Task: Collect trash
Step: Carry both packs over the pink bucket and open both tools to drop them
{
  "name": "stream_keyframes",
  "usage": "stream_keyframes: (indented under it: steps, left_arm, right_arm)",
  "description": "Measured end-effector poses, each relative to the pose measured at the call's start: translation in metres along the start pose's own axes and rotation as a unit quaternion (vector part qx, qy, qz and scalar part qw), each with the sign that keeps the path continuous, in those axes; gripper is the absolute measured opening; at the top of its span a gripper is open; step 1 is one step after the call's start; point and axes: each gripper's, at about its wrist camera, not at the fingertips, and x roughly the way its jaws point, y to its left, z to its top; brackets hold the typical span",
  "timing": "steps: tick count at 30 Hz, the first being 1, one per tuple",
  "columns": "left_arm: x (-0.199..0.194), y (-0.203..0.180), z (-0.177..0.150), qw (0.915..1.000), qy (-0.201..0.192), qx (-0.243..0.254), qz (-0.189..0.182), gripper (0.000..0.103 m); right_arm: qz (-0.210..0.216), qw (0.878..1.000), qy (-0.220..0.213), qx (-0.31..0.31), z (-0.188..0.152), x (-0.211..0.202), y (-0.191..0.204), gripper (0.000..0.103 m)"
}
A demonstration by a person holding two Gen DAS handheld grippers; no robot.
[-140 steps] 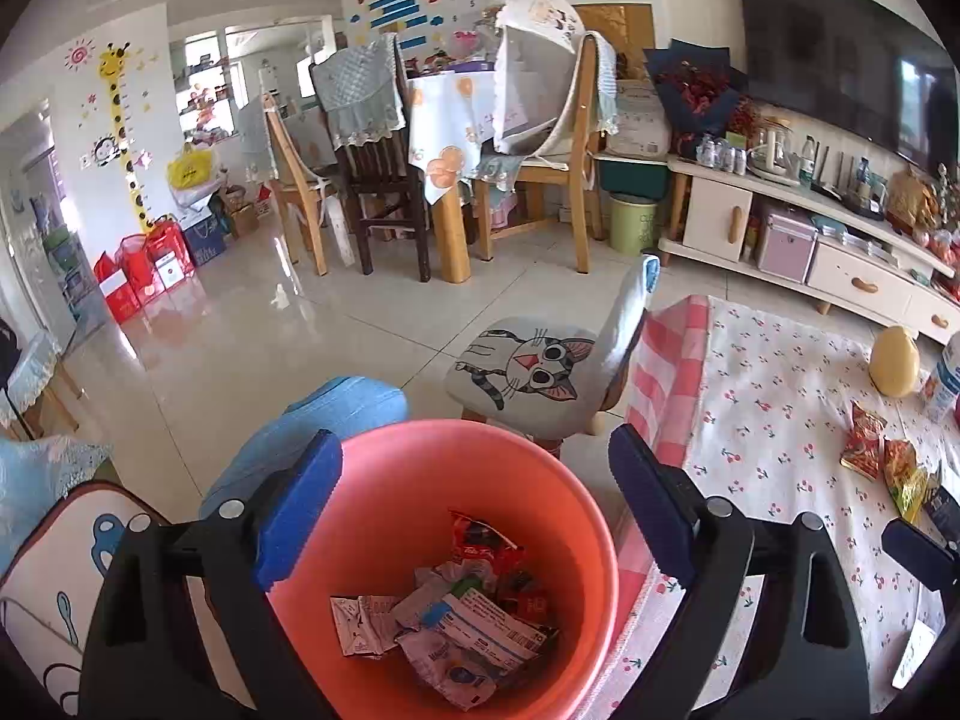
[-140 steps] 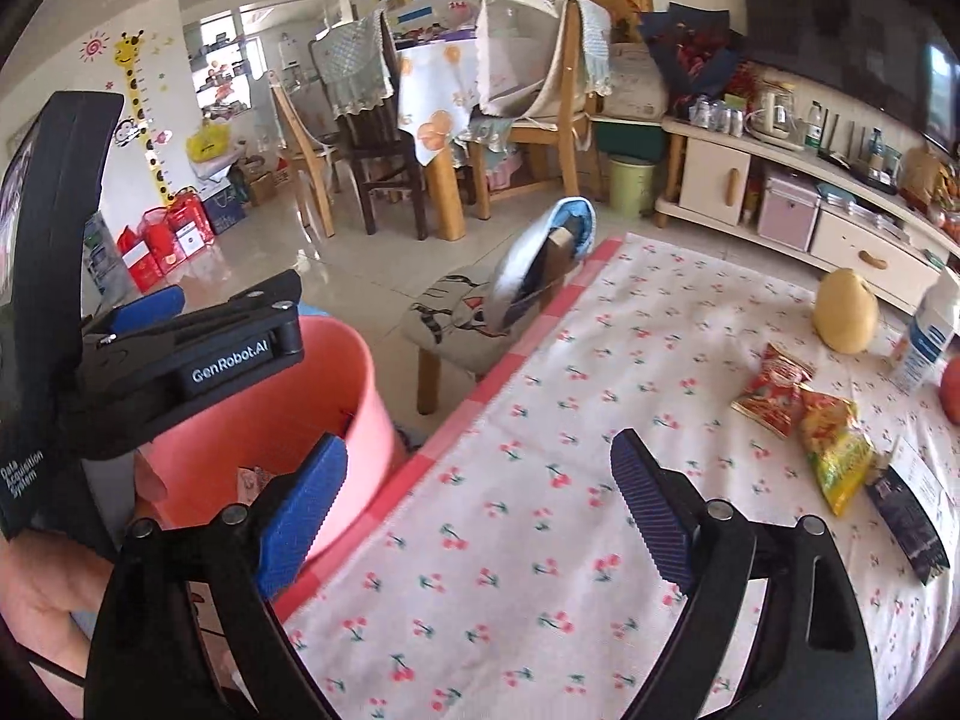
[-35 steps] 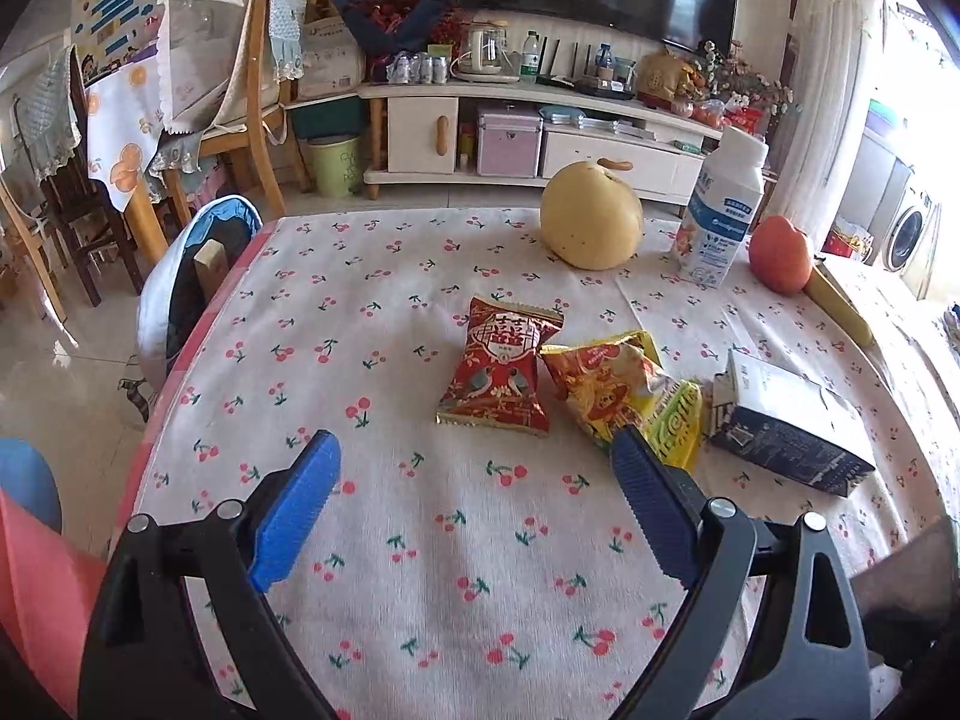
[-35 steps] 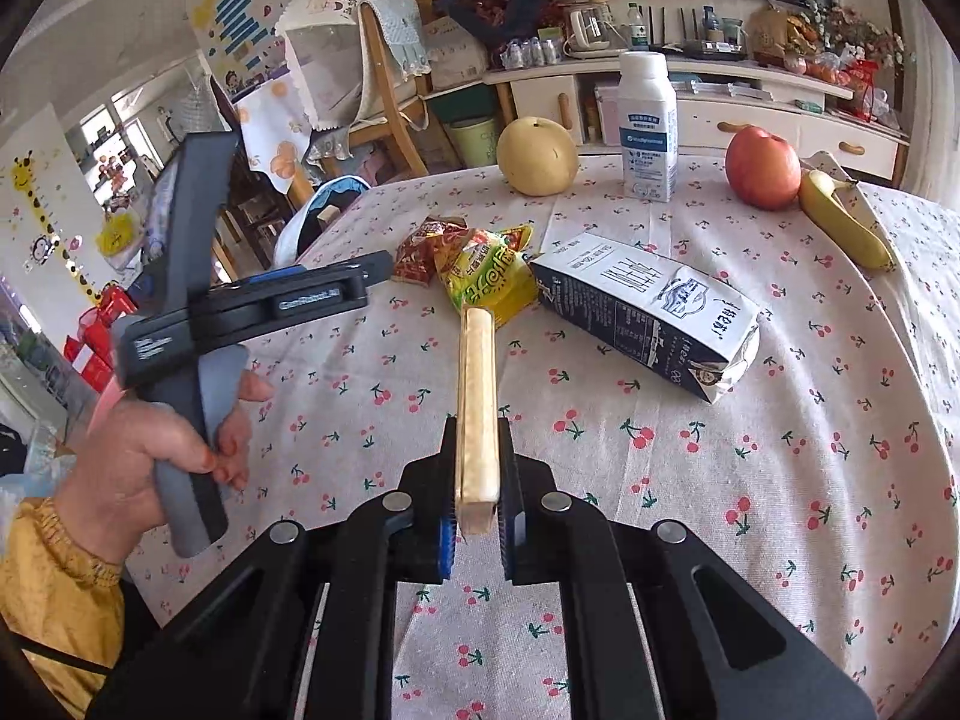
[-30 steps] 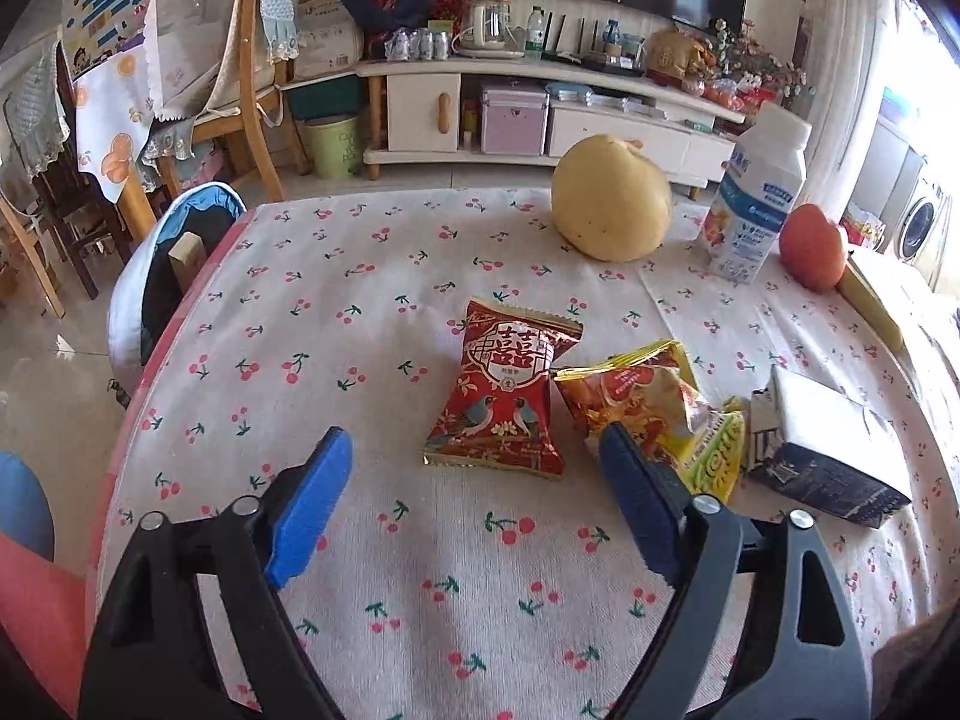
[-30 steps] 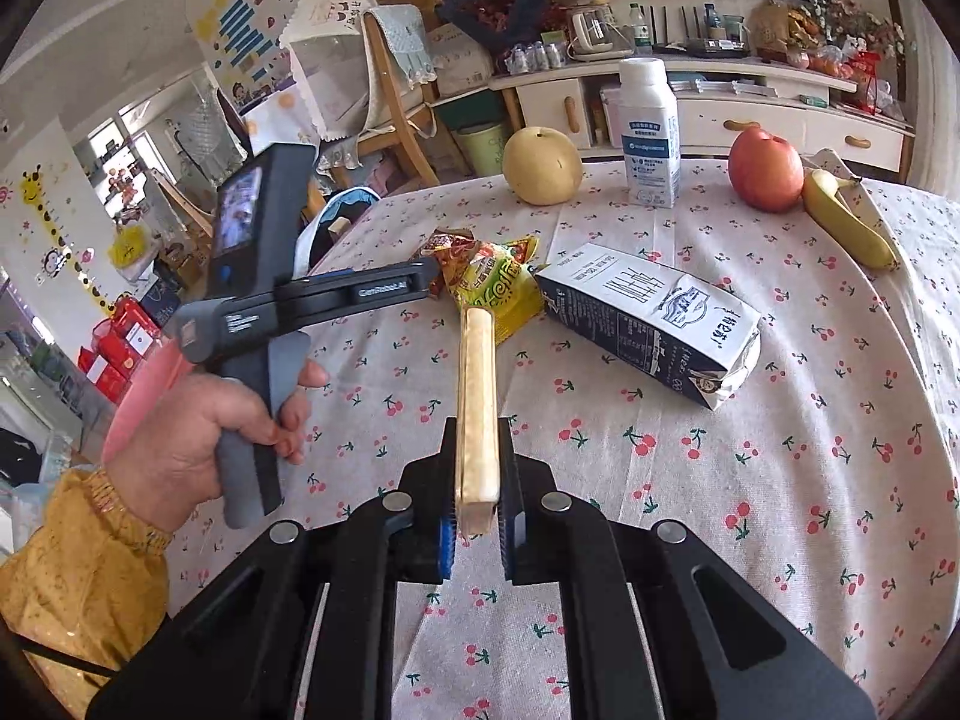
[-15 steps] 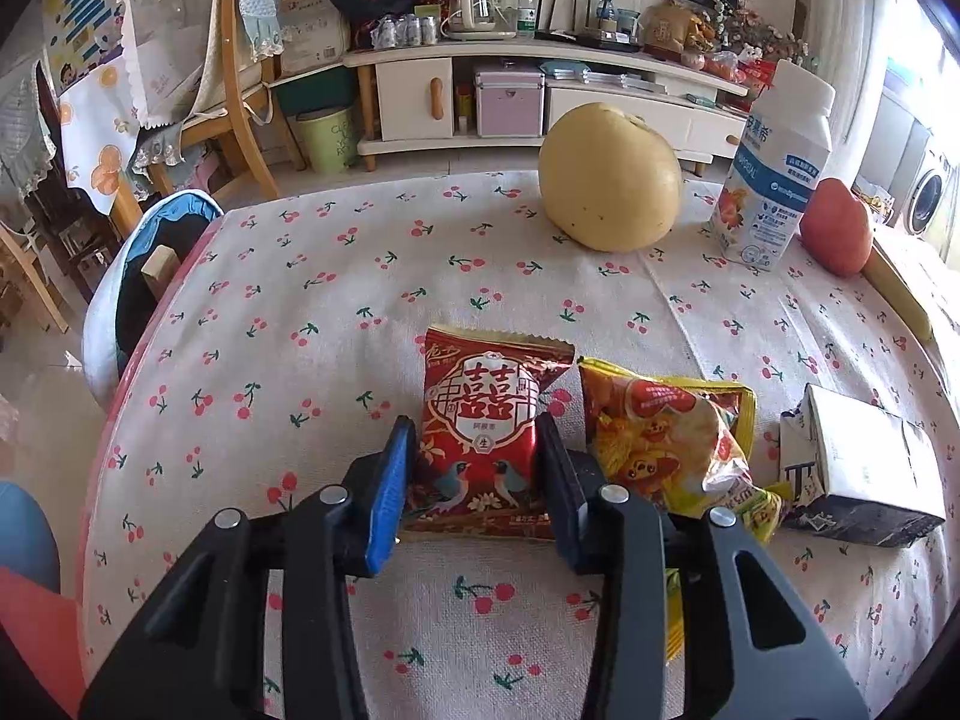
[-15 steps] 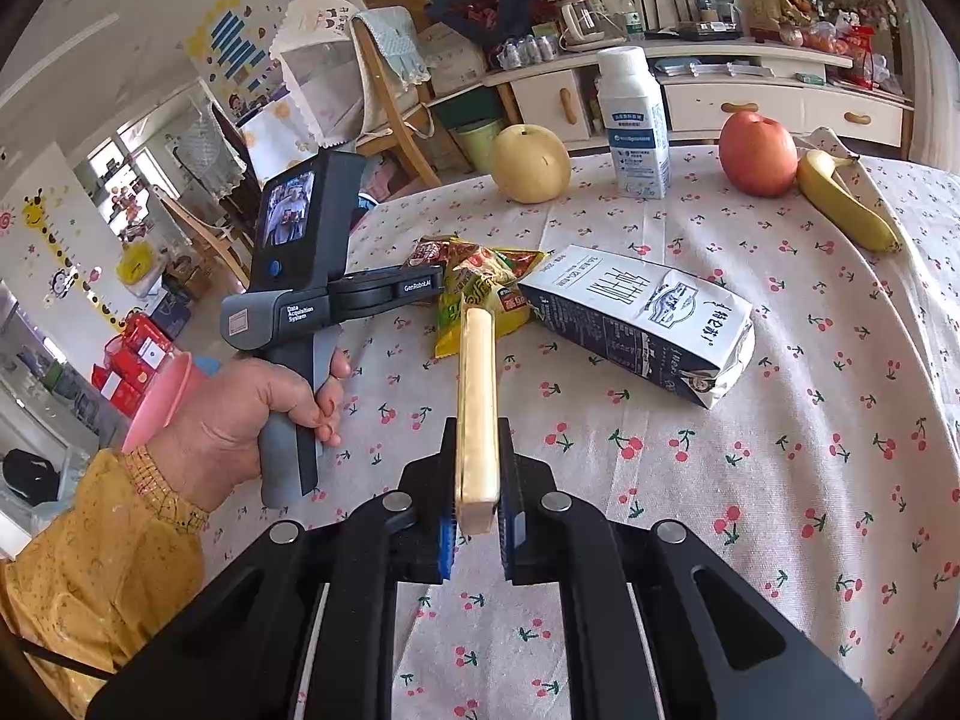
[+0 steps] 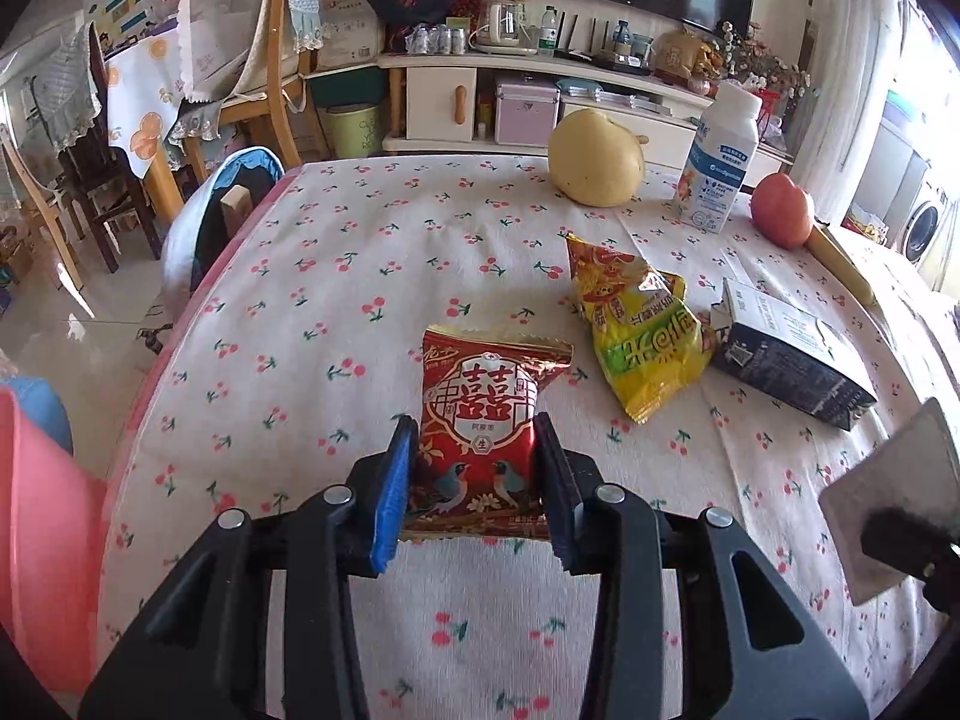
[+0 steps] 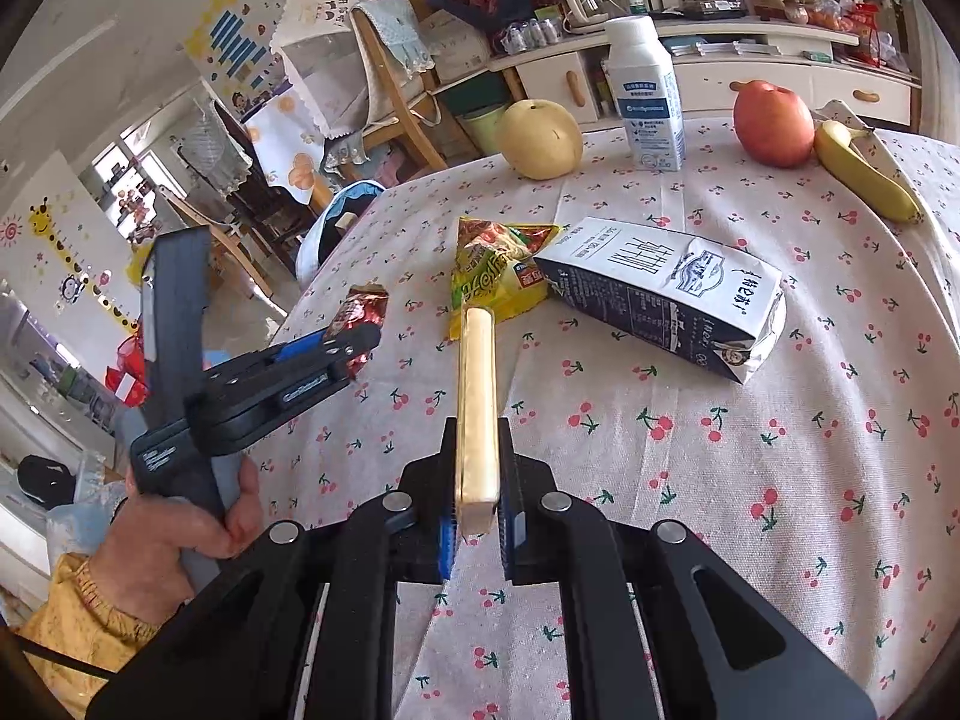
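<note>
My left gripper (image 9: 474, 468) is shut on a red snack packet (image 9: 480, 420) and holds it by its near end over the cherry-print tablecloth (image 9: 336, 312). The packet (image 10: 360, 315) and the left gripper (image 10: 351, 348) also show in the right wrist view. My right gripper (image 10: 477, 498) is shut on a flat gold wrapper (image 10: 476, 396), held edge-on above the cloth. A yellow-green snack bag (image 9: 642, 336) lies to the right of the red packet. A dark milk carton (image 9: 786, 354) lies on its side beyond it. The pink bin (image 9: 36, 540) is at the table's left edge.
A pear (image 9: 596, 157), a white milk bottle (image 9: 717, 162), an apple (image 9: 780, 210) and a banana (image 10: 864, 174) stand at the far side of the table. A small chair (image 9: 216, 222) is off the table's left edge. A TV cabinet (image 9: 540, 96) stands behind.
My left gripper left the pink bin, came over the table, closed on the red packet and pulled it away from the yellow bag. My right gripper, open 4.7 s ago, now holds the gold wrapper.
</note>
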Motion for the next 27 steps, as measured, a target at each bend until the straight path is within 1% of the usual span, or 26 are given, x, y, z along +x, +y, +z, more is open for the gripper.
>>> stream_keyframes:
  steps: [7,13,21,25,27]
  left_arm:
    - [-0.048,0.011,-0.022,0.9995,-0.019,-0.026,-0.003,0.04]
    - [-0.075,0.015,-0.032,0.9985,-0.047,-0.027,0.0,0.04]
    - [-0.085,0.03,-0.028,0.9953,-0.081,-0.02,0.05,0.04]
    - [-0.093,0.042,-0.025,0.9928,-0.094,-0.026,0.069,0.04]
    - [-0.096,0.049,-0.023,0.9919,-0.099,-0.032,0.073,0.04]
  right_arm:
    - [-0.014,0.999,-0.003,-0.029,-0.005,0.0,0.012,0.012]
    - [-0.038,0.998,-0.009,-0.052,-0.008,-0.001,0.019,0.011]
    - [-0.063,0.994,-0.016,-0.088,-0.014,-0.002,0.035,0.012]
    - [-0.061,0.994,-0.015,-0.086,-0.015,-0.003,0.041,0.012]
    - [-0.063,0.994,-0.019,-0.089,-0.014,-0.005,0.046,0.012]
